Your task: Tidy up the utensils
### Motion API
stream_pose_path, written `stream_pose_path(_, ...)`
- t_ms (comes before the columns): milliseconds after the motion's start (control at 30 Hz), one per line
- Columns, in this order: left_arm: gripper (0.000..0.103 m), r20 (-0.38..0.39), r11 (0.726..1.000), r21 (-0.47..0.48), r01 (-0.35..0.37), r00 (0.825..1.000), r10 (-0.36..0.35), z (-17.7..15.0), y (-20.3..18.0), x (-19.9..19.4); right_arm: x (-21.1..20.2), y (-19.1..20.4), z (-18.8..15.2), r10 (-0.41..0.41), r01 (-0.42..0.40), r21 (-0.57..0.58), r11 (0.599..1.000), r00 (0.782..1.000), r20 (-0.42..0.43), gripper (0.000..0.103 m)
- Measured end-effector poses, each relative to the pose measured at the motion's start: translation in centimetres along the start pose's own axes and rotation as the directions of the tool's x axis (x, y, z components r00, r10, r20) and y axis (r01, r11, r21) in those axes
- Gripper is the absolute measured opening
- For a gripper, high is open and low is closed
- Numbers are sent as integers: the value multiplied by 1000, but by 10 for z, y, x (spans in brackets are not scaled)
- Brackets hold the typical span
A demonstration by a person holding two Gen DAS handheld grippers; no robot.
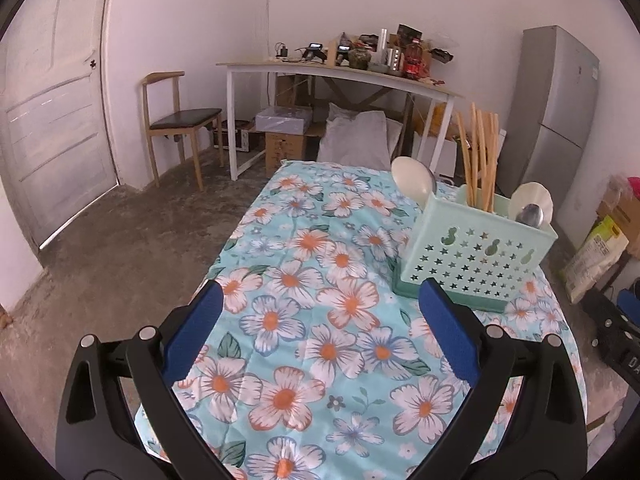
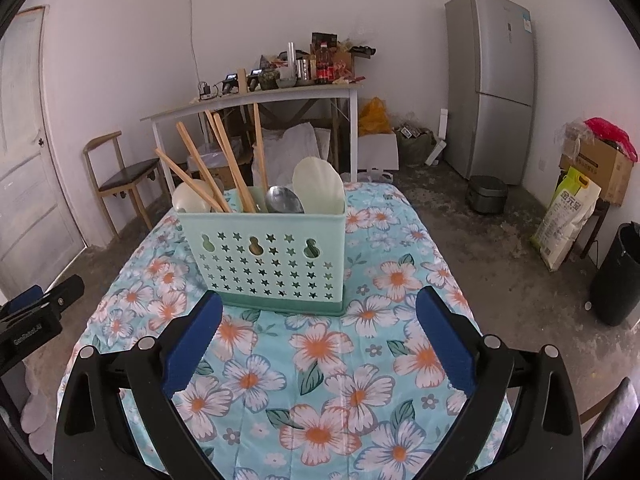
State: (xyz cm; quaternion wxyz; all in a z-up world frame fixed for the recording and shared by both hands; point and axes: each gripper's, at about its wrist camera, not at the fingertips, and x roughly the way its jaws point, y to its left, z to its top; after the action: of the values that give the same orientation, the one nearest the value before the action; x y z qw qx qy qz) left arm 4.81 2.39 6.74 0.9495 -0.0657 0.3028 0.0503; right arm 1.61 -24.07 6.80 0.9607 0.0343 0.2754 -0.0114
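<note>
A mint perforated caddy [image 2: 264, 256] is shown at centre frame on the floral tablecloth [image 2: 320, 380], holding wooden chopsticks [image 2: 224, 160], pale spoons [image 2: 320, 184] and a metal spoon [image 2: 284, 200]. Both the left gripper [image 1: 320, 320] and right gripper [image 2: 320, 320] are held with jaws apart, empty. The chopsticks are judged light, stiff and slippery, best pinched mid-shaft; the pale spoons are possibly fragile.
</note>
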Motion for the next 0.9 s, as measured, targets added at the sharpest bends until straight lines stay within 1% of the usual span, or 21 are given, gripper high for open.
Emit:
stream_pose_path(267,95,5,1000,-23,-13,1000,13,1,4,-2,-14,0,2,16,-16,9,1000,999,35,95)
stream_pose_path(367,94,4,999,-33,-21,1000,21,0,5,-1,-13,0,2,12,-12,6,1000,1000,26,95)
stream_pose_path(567,95,24,997,-23,-70,997,71,4,4,-6,-14,-3,2,12,-13,18,1000,999,45,95)
stream_pose_path(700,95,16,997,-33,-71,997,72,2,4,-7,-13,-4,0,-12,12,-4,1000,999,34,95)
stream_pose_path(900,94,16,998,9,-65,998,65,4,-6,-8,-15,-10,-1,-41,41,4,999,998,48,95)
